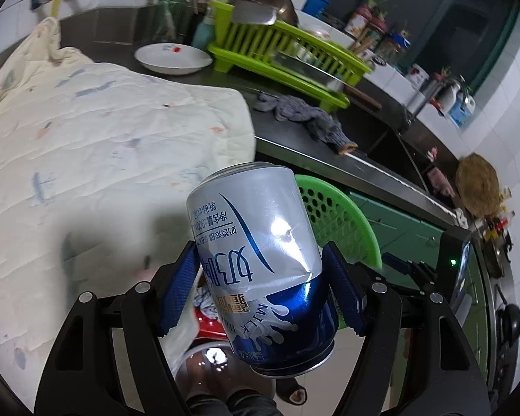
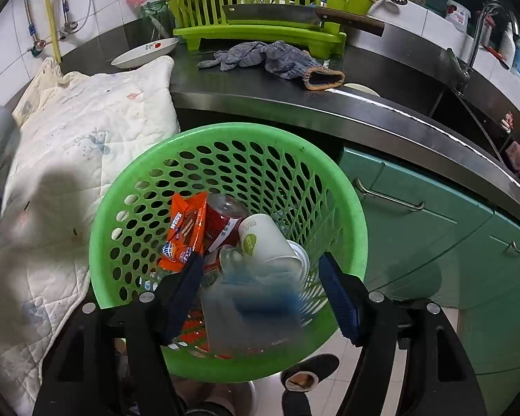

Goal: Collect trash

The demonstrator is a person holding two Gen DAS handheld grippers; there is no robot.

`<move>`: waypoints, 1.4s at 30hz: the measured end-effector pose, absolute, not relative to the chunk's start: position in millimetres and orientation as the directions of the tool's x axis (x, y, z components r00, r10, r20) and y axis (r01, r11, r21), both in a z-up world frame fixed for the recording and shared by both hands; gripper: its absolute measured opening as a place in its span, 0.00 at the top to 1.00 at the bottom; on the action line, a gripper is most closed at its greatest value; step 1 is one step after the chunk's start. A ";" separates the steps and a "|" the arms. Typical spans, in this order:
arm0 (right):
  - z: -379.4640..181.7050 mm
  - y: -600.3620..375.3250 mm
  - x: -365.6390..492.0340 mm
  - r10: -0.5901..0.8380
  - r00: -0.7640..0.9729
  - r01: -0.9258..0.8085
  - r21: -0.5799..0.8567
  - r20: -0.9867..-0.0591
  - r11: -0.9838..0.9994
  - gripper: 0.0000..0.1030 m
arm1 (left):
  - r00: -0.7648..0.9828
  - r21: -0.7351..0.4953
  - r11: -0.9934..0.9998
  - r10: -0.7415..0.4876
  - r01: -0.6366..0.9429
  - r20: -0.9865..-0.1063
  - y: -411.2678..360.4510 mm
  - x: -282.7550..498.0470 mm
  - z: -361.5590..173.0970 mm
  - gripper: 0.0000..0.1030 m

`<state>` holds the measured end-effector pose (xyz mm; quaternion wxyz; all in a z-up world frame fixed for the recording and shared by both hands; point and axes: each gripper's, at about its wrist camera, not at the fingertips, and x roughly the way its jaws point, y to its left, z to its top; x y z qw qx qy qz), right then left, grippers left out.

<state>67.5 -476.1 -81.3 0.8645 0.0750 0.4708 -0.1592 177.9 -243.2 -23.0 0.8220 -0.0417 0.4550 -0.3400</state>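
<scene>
Gripping a silver and blue milk can [image 1: 265, 263], the left gripper [image 1: 263, 291] has its blue-padded jaws clamped on the can's sides, which are dented where the metal creases. The can is upside down, its print inverted, and tilts a little as it hangs in the air beside the green basket [image 1: 332, 215], whose rim shows just behind it.

In the right wrist view the green basket [image 2: 350, 228] sits below the front edge of the table [image 2: 381, 111], against the green cabinet doors [image 2: 433, 228]. Inside it lie an orange snack wrapper [image 2: 185, 228], a red-labelled bottle [image 2: 223, 223] and a white paper cup [image 2: 265, 242], all crowded together at the bottom. The right gripper [image 2: 261, 287] hangs over the basket's mouth with its jaws apart; a blurred bluish, see-through object [image 2: 253, 308] lies between them, too smeared to tell what it is or whether it touches the pads.

A quilted cloth [image 2: 69, 173] drapes over the table's left end, touching the basket's rim. Farther back on the table rest a grey glove [image 2: 274, 57], a white dish [image 2: 145, 52] and a lime dish rack [image 2: 260, 10] with a cleaver [image 2: 270, 13] lying across it.
</scene>
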 end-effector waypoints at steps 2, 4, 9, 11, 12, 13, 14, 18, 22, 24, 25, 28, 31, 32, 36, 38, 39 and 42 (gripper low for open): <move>-80.7 -478.0 65.7 -0.207 0.508 0.348 -0.020 -0.836 0.937 0.35 | 0.344 -0.375 0.759 -0.599 0.532 -0.724 -255.7 178.0 -25.8 0.31; -78.6 -478.6 60.8 -0.196 0.514 0.346 -0.007 -0.835 0.938 0.35 | 0.331 -0.373 0.752 -0.601 0.544 -0.728 -268.3 179.4 -28.1 0.31; -69.6 -475.2 46.7 -0.205 0.528 0.338 -0.018 -0.824 0.941 0.30 | 0.306 -0.352 0.748 -0.584 0.562 -0.752 -298.1 182.6 -38.8 0.31; -65.4 -473.5 40.8 -0.208 0.536 0.334 -0.021 -0.818 0.942 0.29 | 0.299 -0.345 0.747 -0.579 0.569 -0.759 -307.5 183.1 -42.9 0.31; -64.5 -473.4 38.8 -0.210 0.537 0.333 -0.024 -0.817 0.943 0.28 | 0.298 -0.340 0.747 -0.575 0.572 -0.762 -312.2 183.2 -45.1 0.31; -63.4 -472.6 36.4 -0.213 0.539 0.333 -0.026 -0.815 0.943 0.26 | 0.294 -0.335 0.746 -0.571 0.575 -0.766 -316.6 183.4 -47.1 0.31; -62.2 -471.8 34.0 -0.215 0.541 0.331 -0.029 -0.813 0.943 0.26 | 0.290 -0.332 0.746 -0.567 0.578 -0.771 -321.4 184.2 -50.4 0.30; -57.9 -468.7 26.3 -0.235 0.548 0.327 -0.054 -0.803 0.944 0.24 | 0.270 -0.325 0.749 -0.550 0.577 -0.790 -336.3 187.1 -62.2 0.30; -56.5 -468.4 21.2 -0.237 0.553 0.327 -0.053 -0.799 0.943 0.22 | 0.259 -0.328 0.744 -0.552 0.583 -0.793 -345.9 187.3 -69.1 0.30; -57.2 -468.2 19.1 -0.234 0.555 0.328 -0.049 -0.798 0.944 0.22 | 0.255 -0.332 0.742 -0.554 0.582 -0.792 -349.2 188.3 -71.9 0.29; -57.8 -467.8 18.2 -0.234 0.556 0.329 -0.048 -0.798 0.943 0.21 | 0.252 -0.337 0.742 -0.557 0.580 -0.791 -350.3 188.6 -73.8 0.29; -61.3 -466.3 16.3 -0.224 0.555 0.331 -0.035 -0.801 0.943 0.21 | 0.247 -0.345 0.740 -0.561 0.578 -0.790 -351.9 188.7 -78.7 0.24; -66.1 -464.1 16.2 -0.217 0.550 0.329 -0.030 -0.806 0.944 0.21 | 0.244 -0.345 0.741 -0.559 0.577 -0.792 -350.9 187.8 -83.3 0.23; -67.4 -463.7 15.7 -0.212 0.550 0.328 -0.025 -0.808 0.944 0.21 | 0.244 -0.341 0.741 -0.556 0.578 -0.794 -350.7 187.5 -84.3 0.23; -69.7 -459.4 12.1 -0.183 0.559 0.328 0.013 -0.809 0.945 0.21 | 0.261 -0.326 0.744 -0.552 0.583 -0.792 -341.0 182.5 -82.2 0.23; -69.4 -456.6 10.9 -0.170 0.563 0.328 0.029 -0.809 0.944 0.21 | 0.273 -0.326 0.748 -0.553 0.577 -0.787 -332.7 180.6 -78.4 0.23; -68.6 -454.0 10.0 -0.162 0.568 0.326 0.039 -0.807 0.945 0.21 | 0.282 -0.324 0.753 -0.552 0.573 -0.785 -326.9 179.3 -75.4 0.23; -65.3 -446.3 8.6 -0.146 0.582 0.315 0.056 -0.800 0.948 0.17 | 0.319 -0.306 0.771 -0.540 0.558 -0.779 -308.5 175.6 -66.0 0.23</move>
